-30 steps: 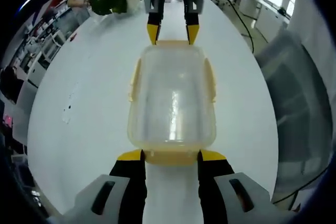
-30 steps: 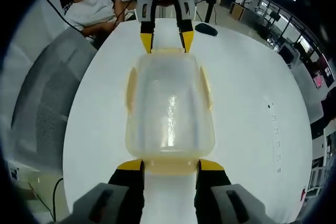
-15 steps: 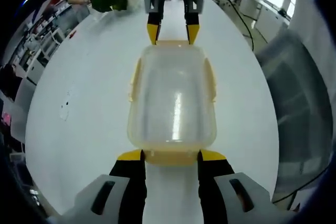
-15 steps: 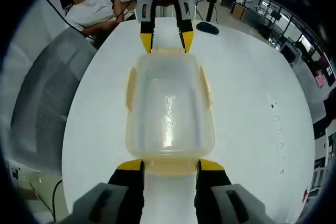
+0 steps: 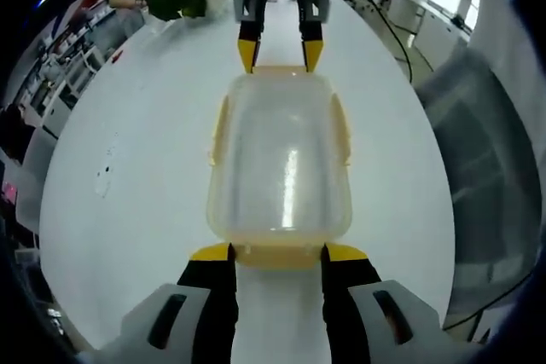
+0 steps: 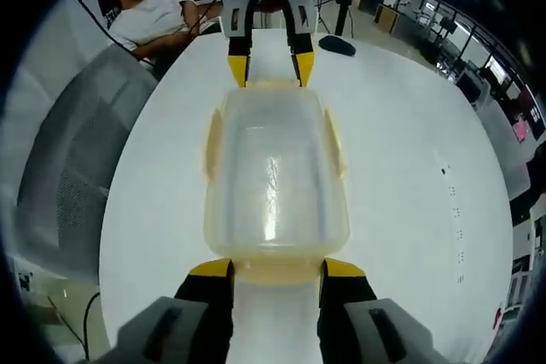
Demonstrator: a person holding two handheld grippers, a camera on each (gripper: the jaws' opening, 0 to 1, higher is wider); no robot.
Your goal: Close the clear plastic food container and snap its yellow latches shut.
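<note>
Left hand-held gripper [image 5: 277, 253] stands with its yellow-tipped jaws spread wide, one tip at each side of the near end latch of the clear rectangular plastic food container [image 5: 280, 159]. Facing it from the far end, the right hand-held gripper [image 6: 266, 268] is spread just as wide around the opposite end latch; in the left gripper view it shows beyond the box [image 5: 279, 53]. The container lies lid-on in the middle of the white oval worktop [image 5: 136, 151], lengthwise between the two tools.

Its pale yellow latches [image 5: 341, 130] run along the long sides and across both ends; whether any has clicked home I cannot tell. The box looks empty, so light, with smooth, slippery walls and a lid that probably flexes. Best purchase seems to be the latch flaps themselves, pressed down against the rim while the other tool braces the far end so it cannot skate.
</note>
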